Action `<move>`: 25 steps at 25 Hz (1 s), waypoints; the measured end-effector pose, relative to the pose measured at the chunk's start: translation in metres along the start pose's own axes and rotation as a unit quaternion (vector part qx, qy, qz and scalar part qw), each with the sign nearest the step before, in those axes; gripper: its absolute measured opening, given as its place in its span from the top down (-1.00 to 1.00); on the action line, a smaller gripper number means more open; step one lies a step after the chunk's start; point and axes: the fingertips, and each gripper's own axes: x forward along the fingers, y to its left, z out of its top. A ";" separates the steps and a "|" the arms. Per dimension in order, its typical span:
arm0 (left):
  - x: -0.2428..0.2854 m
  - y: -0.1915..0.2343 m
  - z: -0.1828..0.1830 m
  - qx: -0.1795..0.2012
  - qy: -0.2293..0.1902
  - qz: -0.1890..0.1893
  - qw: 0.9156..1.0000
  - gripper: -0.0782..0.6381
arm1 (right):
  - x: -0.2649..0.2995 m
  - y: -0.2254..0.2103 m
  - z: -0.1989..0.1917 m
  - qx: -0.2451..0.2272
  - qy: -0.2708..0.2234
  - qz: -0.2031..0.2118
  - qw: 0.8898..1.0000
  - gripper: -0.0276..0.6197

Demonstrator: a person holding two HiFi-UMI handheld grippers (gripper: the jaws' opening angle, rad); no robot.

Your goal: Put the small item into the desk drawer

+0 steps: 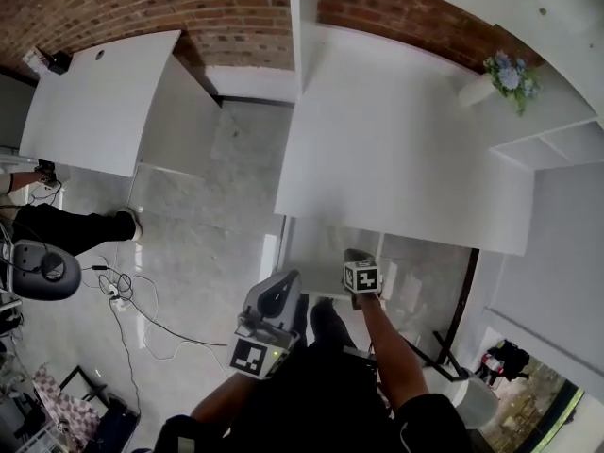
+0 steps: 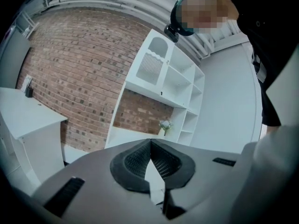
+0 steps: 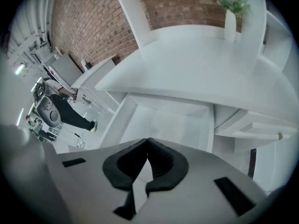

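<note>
A large white worktop (image 1: 396, 159) stands against a red brick wall (image 1: 236, 8). To the worktop's left, across a strip of pale grey marbled floor (image 1: 208, 206), a second white desk (image 1: 94, 102) meets the same wall. To the worktop's right rises a white open shelf unit (image 1: 566, 144). Thin loose cables (image 1: 132, 300) trail over the floor, well left of the worktop. The light is even and soft.

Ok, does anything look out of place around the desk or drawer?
Nothing spilled or askew. The drawer stands pulled out under the desk, and the vase is upright. Only oddity: left gripper and right gripper are shut on nothing, and no small item shows in the drawer's visible part.
</note>
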 end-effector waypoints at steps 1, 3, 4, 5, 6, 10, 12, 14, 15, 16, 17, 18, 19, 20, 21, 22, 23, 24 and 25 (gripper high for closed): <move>-0.004 -0.006 0.004 0.003 -0.002 -0.001 1.000 0.72 | -0.017 0.004 0.001 0.000 -0.013 0.004 1.000 0.87; -0.014 -0.019 0.011 0.018 -0.005 -0.005 1.000 0.72 | -0.056 0.014 0.008 0.003 -0.046 0.012 0.999 0.87; -0.016 -0.024 0.016 0.030 -0.012 -0.009 0.999 0.72 | -0.075 0.016 0.019 0.004 -0.072 0.014 0.997 0.87; -0.014 -0.026 0.022 0.038 -0.022 -0.013 0.999 0.72 | -0.094 0.016 0.036 0.004 -0.104 0.013 0.994 0.87; -0.011 -0.029 0.030 0.043 -0.034 -0.017 0.998 0.72 | -0.114 0.017 0.054 0.003 -0.138 0.012 0.990 0.87; -0.021 -0.045 0.049 0.061 -0.057 -0.019 0.996 0.71 | -0.207 0.034 0.091 -0.010 -0.253 0.010 0.967 0.87; -0.027 -0.052 0.050 0.059 -0.055 -0.013 0.997 0.72 | -0.250 0.045 0.101 -0.013 -0.298 0.013 0.955 0.87; -0.033 -0.059 0.051 0.058 -0.057 -0.010 0.997 0.72 | -0.286 0.057 0.107 -0.016 -0.333 0.017 0.943 0.87; -0.036 -0.062 0.051 0.058 -0.058 -0.010 0.997 0.72 | -0.301 0.062 0.109 -0.020 -0.348 0.019 0.937 0.87; -0.038 -0.065 0.050 0.058 -0.058 -0.010 0.997 0.72 | -0.316 0.068 0.110 -0.024 -0.362 0.020 0.932 0.87; -0.041 -0.067 0.049 0.058 -0.057 -0.011 0.997 0.72 | -0.330 0.073 0.110 -0.029 -0.375 0.022 0.926 0.87; -0.043 -0.069 0.048 0.058 -0.056 -0.011 0.997 0.72 | -0.343 0.079 0.110 -0.033 -0.386 0.024 0.921 0.87; -0.045 -0.071 0.047 0.058 -0.055 -0.011 0.997 0.72 | -0.356 0.085 0.110 -0.036 -0.398 0.028 0.916 0.87; -0.048 -0.072 0.047 0.059 -0.055 -0.011 0.997 0.72 | -0.368 0.091 0.110 -0.039 -0.408 0.032 0.912 0.87; -0.051 -0.074 0.047 0.062 -0.055 -0.011 0.997 0.72 | -0.378 0.097 0.110 -0.042 -0.417 0.037 0.907 0.87; -0.052 -0.075 0.048 0.064 -0.056 -0.011 0.996 0.72 | -0.386 0.102 0.110 -0.045 -0.424 0.041 0.903 0.87; -0.052 -0.076 0.048 0.065 -0.058 -0.012 0.996 0.71 | -0.392 0.105 0.109 -0.048 -0.430 0.045 0.900 0.87; -0.052 -0.077 0.047 0.065 -0.059 -0.012 0.996 0.72 | -0.395 0.108 0.109 -0.051 -0.435 0.048 0.898 0.87; -0.051 -0.077 0.045 0.064 -0.059 -0.012 0.996 0.72 | -0.397 0.109 0.107 -0.053 -0.437 0.049 0.897 0.87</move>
